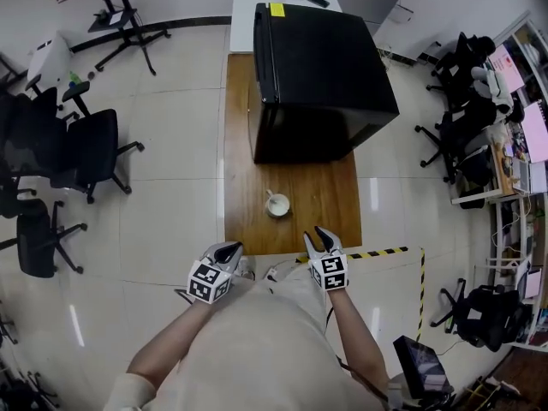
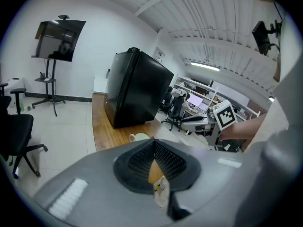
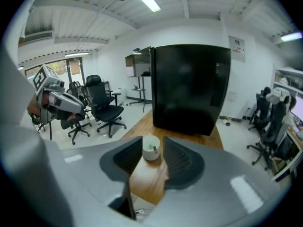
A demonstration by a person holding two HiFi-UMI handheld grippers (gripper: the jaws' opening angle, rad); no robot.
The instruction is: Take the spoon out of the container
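A white cup stands on the wooden table in front of a black cabinet, with a spoon leaning inside it. In the right gripper view the cup and the spoon's handle show a short way ahead, framed by the gap between the jaws. My right gripper is open and hovers over the table's near edge, apart from the cup and holding nothing. My left gripper is shut and empty at the near left corner, and the cup peeks just above its tips.
The tall black cabinet fills the far half of the table. Black office chairs stand on the tiled floor to the left. More chairs and desks line the right wall, and yellow-black tape marks the floor near the table's right corner.
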